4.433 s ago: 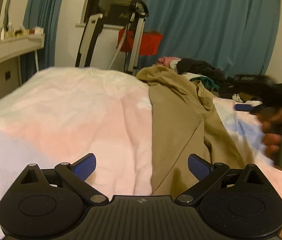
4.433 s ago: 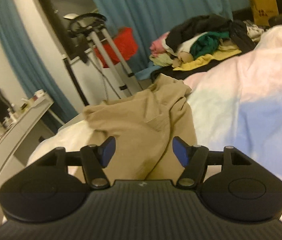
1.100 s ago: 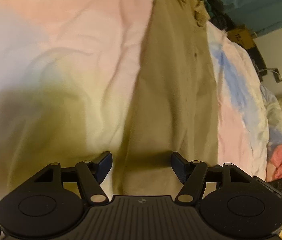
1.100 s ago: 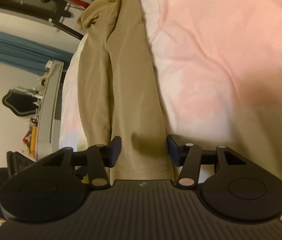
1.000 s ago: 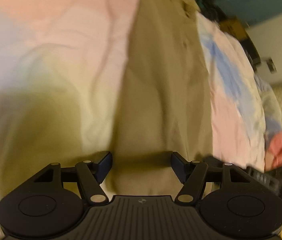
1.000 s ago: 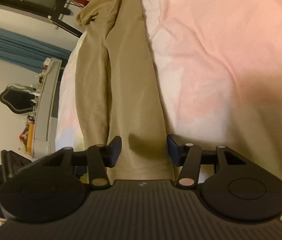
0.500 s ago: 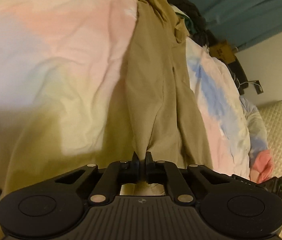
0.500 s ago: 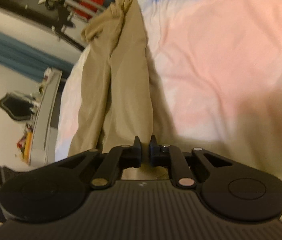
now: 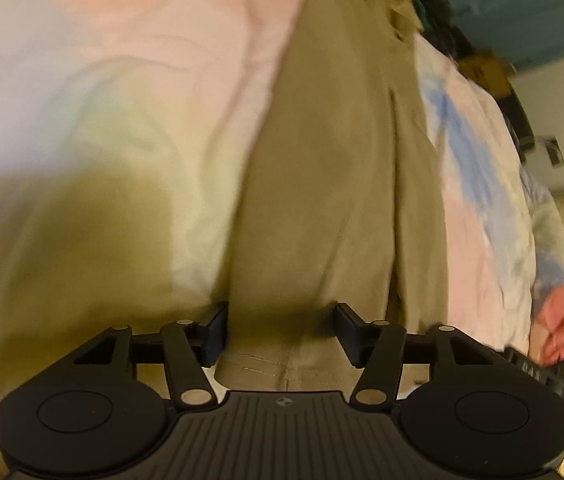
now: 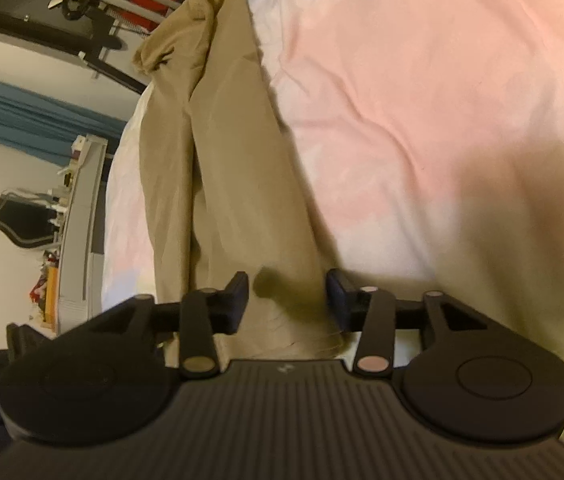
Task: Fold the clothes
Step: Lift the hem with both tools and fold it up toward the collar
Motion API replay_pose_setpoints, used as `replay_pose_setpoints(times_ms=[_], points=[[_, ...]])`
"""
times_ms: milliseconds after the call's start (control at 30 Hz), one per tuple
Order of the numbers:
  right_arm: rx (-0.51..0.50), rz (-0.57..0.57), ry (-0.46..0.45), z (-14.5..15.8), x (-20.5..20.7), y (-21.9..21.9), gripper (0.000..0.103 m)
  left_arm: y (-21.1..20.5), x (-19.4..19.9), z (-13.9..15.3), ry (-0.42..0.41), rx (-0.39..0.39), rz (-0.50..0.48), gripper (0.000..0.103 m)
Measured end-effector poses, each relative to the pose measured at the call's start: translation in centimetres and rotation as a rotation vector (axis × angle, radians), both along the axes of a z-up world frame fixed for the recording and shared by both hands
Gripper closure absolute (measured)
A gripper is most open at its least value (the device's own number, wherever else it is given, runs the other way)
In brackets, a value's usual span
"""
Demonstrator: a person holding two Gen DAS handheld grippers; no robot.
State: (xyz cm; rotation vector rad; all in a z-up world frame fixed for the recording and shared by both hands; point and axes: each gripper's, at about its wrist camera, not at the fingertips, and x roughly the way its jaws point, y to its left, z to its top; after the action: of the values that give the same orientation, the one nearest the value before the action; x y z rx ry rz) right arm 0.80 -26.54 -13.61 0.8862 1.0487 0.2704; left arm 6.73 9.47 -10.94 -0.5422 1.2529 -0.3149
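Left wrist view: my left gripper (image 9: 281, 334) hangs over the hem end of the khaki trousers (image 9: 334, 184), which run away from me along the pastel duvet (image 9: 122, 92).
Left fingers: spread apart, having just been opening; the hem lies between them, and neither pad presses it.
Far right edge: part of my other gripper shows, dark and blurred.
Right wrist view: my right gripper (image 10: 287, 299) is poised over the hem of the same trousers (image 10: 222, 168), legs side by side, waist bunched at the far end.
Right fingers: parted, jaws just opened; cloth lies between them, ungripped.
Left of bed: a white desk (image 10: 78, 216) and teal curtain (image 10: 22, 116).
Right: pink, shadowed duvet (image 10: 422, 80).
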Motion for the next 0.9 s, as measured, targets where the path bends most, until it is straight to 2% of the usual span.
replay_pose_setpoints(times_ms=[167, 267, 333, 433, 467, 500, 567, 600, 700, 833, 900], points=[[0.056, 0.028, -0.021, 0.0, -0.1, 0.3, 0.056, -0.6, -1.0, 0.5, -0.05, -0.07, -0.082, 0.05], [0.085, 0.042, -0.035, 0.0, -0.1, 0.4, 0.057, -1.1, -1.4, 0.6, -0.057, -0.067, -0.124, 0.05], [0.052, 0.059, -0.025, -0.3, 0.1, 0.9, 0.057, -1.5, -1.3, 0.3, -0.043, -0.049, -0.134, 0.05], [-0.013, 0.088, -0.015, -0.6, 0.1, 1.6, 0.058, -2.1, -1.3, 0.1, -0.037, -0.017, -0.152, 0.062], [-0.037, 0.103, -0.024, -0.4, 0.1, 1.9, 0.058, -2.2, -1.5, 0.4, -0.047, -0.011, -0.154, 0.072], [-0.062, 0.12, -0.035, -0.1, 0.0, 2.2, 0.059, -2.2, -1.7, 0.7, -0.056, -0.005, -0.156, 0.078], [-0.068, 0.122, -0.044, 0.5, -0.1, 2.1, 0.083, -2.2, -2.0, 1.2, -0.076, 0.004, -0.158, 0.092], [-0.067, 0.12, -0.047, 0.7, -0.2, 2.0, 0.089, -2.0, -2.3, 1.6, -0.09, -0.008, -0.15, 0.094], [-0.029, 0.093, -0.086, 2.6, -0.2, 1.2, 0.091, -0.5, -3.0, 3.2, -0.164, -0.093, -0.091, 0.097], [0.012, 0.071, -0.197, 7.9, 0.2, 0.3, 0.092, 1.9, -3.3, 6.0, -0.207, -0.251, 0.028, 0.097], [0.013, 0.073, -0.255, 10.9, 0.6, 0.2, 0.092, 2.4, -3.5, 8.4, -0.258, -0.295, 0.056, 0.097]])
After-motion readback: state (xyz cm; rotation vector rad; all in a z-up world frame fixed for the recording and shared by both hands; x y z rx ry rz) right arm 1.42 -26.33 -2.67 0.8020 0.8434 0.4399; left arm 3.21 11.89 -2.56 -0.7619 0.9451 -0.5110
